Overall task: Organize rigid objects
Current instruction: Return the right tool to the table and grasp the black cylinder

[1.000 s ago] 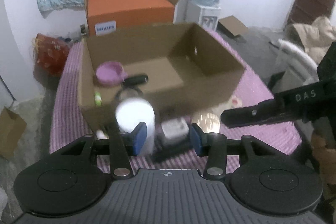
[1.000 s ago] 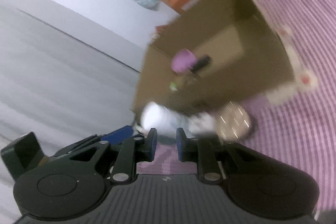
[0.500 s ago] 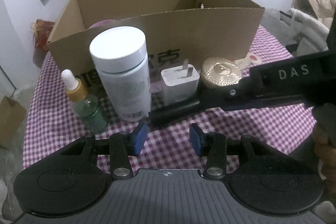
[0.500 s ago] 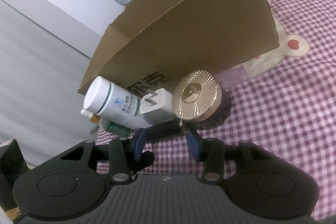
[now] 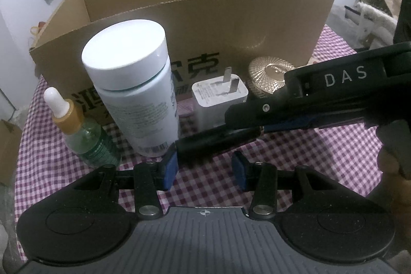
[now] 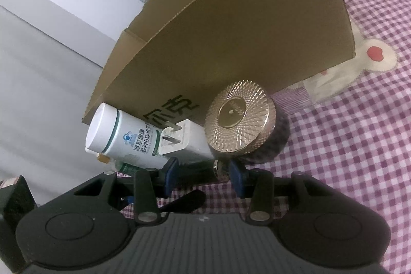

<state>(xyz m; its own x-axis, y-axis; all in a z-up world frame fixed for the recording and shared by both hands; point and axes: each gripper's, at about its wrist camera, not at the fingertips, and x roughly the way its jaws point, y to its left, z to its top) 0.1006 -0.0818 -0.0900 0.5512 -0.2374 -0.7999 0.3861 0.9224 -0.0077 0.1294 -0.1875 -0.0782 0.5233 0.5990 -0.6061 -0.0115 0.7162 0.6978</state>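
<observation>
Right wrist: right hand-held gripper (image 6: 204, 175) (jaws parted) straddles black tube (image 6: 195, 171).

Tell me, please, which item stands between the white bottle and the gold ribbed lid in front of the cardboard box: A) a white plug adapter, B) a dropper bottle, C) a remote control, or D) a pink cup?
A: the white plug adapter stands prongs up on the checked cloth, with the white bottle on its left and the gold ribbed lid on its right.
</observation>
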